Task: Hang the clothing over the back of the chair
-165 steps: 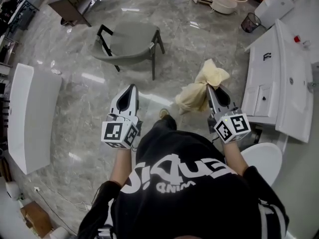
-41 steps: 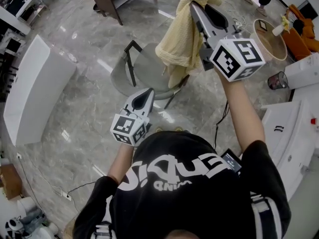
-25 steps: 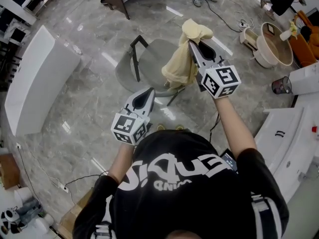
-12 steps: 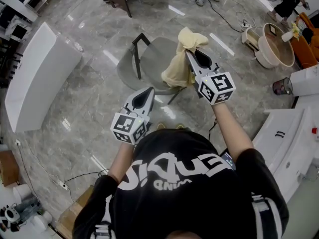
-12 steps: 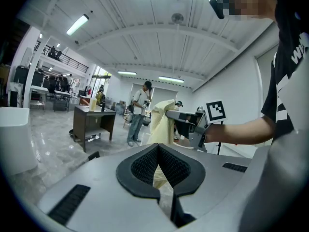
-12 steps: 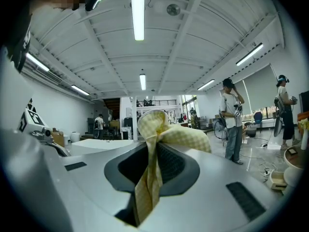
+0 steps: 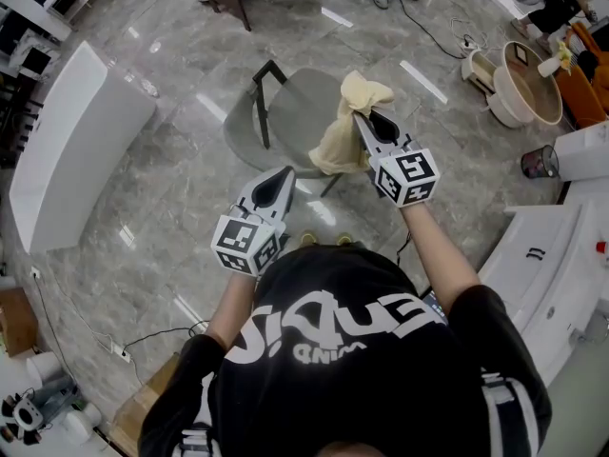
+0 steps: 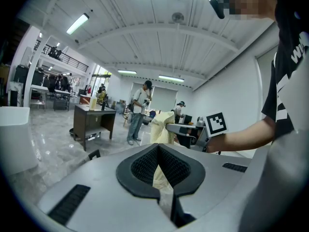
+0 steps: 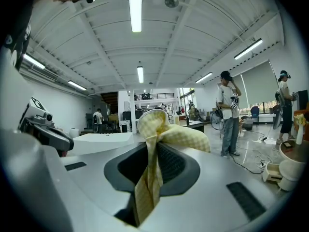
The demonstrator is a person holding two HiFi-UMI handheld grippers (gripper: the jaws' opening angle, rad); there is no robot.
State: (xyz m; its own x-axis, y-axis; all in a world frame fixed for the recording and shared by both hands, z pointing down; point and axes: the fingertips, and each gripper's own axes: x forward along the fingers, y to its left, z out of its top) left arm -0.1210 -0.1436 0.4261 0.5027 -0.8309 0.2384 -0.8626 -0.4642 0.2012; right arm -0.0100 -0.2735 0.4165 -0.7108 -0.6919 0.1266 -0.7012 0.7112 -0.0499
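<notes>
As the right gripper (image 7: pixel 361 118) clamps it, clothing (image 7: pixel 341 133) overhangs the chair (image 7: pixel 284 114).

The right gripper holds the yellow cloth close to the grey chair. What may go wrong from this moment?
1. The yellow cloth hangs bunched from the right gripper, right at the edge of the chair. If it is released like this, it may slide off onto the floor.
2. The left gripper is shut and apart from the cloth, so nothing is ready to spread or catch it.

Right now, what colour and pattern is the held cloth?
The cloth is pale yellow with a fine check; right gripper view shows it best.
</notes>
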